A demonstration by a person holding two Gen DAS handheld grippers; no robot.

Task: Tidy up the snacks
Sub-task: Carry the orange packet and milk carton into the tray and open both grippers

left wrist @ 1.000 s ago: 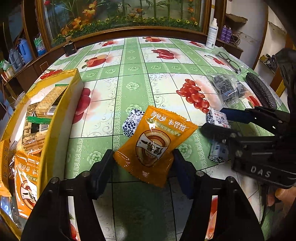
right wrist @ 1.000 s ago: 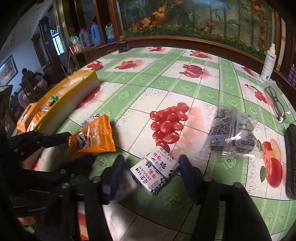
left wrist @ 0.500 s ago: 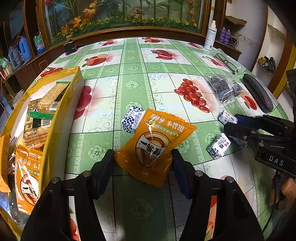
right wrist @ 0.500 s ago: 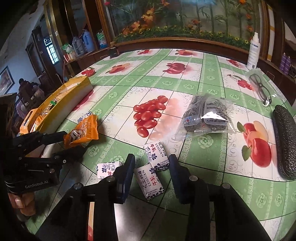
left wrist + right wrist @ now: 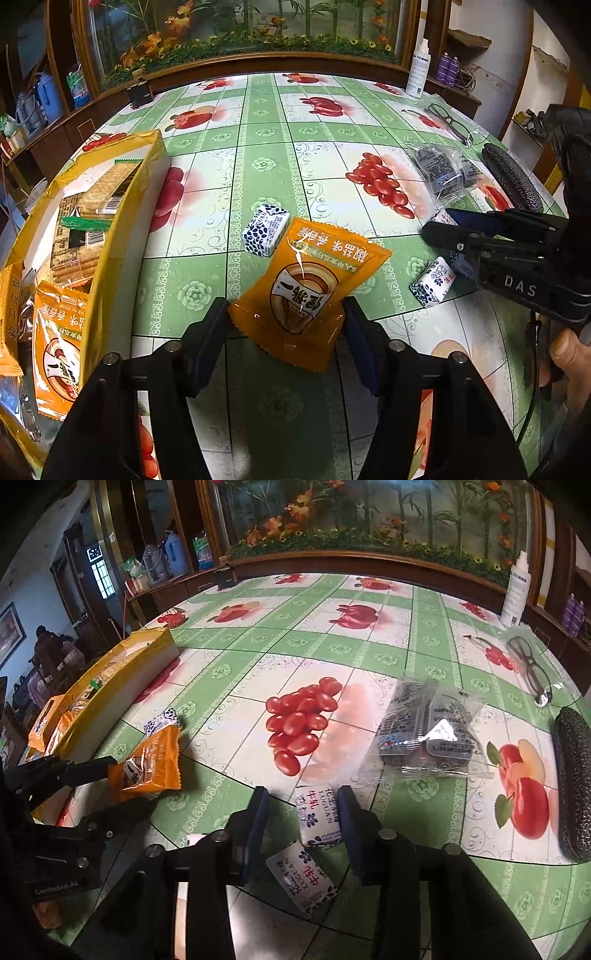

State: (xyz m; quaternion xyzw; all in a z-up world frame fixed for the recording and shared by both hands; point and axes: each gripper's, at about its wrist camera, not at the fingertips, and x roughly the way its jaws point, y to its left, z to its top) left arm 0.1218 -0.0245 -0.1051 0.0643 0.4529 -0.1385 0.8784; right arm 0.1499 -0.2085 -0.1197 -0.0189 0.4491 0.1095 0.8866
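Observation:
My left gripper (image 5: 284, 325) is shut on an orange snack packet (image 5: 306, 284) and holds it just above the green tablecloth. The packet also shows in the right wrist view (image 5: 147, 768). A yellow box (image 5: 107, 236) with biscuits and orange packets stands at the left. My right gripper (image 5: 301, 819) is open around a white-and-blue candy (image 5: 317, 819) lying on the table. A second candy (image 5: 303, 880) lies below it between the arms. Another candy (image 5: 265, 230) lies behind the orange packet.
A clear bag of dark packets (image 5: 428, 731) lies right of the printed tomatoes. A black glasses case (image 5: 572, 786) and glasses (image 5: 528, 664) are at the right edge. A white bottle (image 5: 517, 587) stands at the back.
My right gripper has narrowed and pulled back to the right, so one candy lies between its fingers and one behind. The left gripper keeps the orange packet almost still.

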